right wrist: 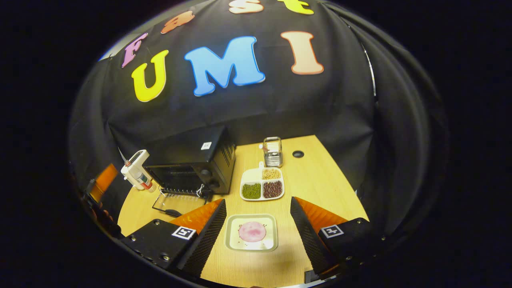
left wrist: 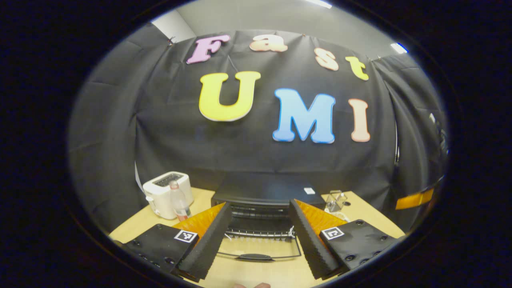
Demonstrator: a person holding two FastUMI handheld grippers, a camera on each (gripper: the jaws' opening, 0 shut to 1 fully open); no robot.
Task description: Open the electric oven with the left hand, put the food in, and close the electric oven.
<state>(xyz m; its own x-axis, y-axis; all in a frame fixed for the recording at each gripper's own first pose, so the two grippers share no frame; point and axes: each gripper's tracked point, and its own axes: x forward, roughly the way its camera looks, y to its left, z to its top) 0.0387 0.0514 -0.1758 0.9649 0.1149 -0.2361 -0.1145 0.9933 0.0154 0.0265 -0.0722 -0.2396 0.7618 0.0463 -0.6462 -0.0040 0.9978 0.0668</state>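
Food point(right wrist: 252, 231), a round pink piece on a shallow square tray point(right wrist: 230, 240), lies on the wooden table point(right wrist: 320, 180) nearest the right gripper point(right wrist: 256, 236), whose jaws stand wide apart on either side of the tray without touching it. Beyond the tray sits a divided plate point(right wrist: 262, 185) with 3 compartments of beans and grains, then a small wire-framed holder point(right wrist: 273, 152) farther back. To the far left stands the electric oven point(right wrist: 192, 160), its glass door point(right wrist: 176, 202) already folded down flat onto the table, the rack visible inside. In the left gripper view the left gripper point(left wrist: 259, 236) faces that open cavity point(left wrist: 260, 222) head-on, jaws open and holding nothing, the door handle point(left wrist: 255, 257) lying between the fingers below. A white toaster point(left wrist: 166, 194) and a bottle point(left wrist: 179, 201) stand left of the oven. The step in hand appears to be picking up the food: the right jaws should probably close on the tray's opposite rims, keep it level, and clear the lowered door on the way to the rack.
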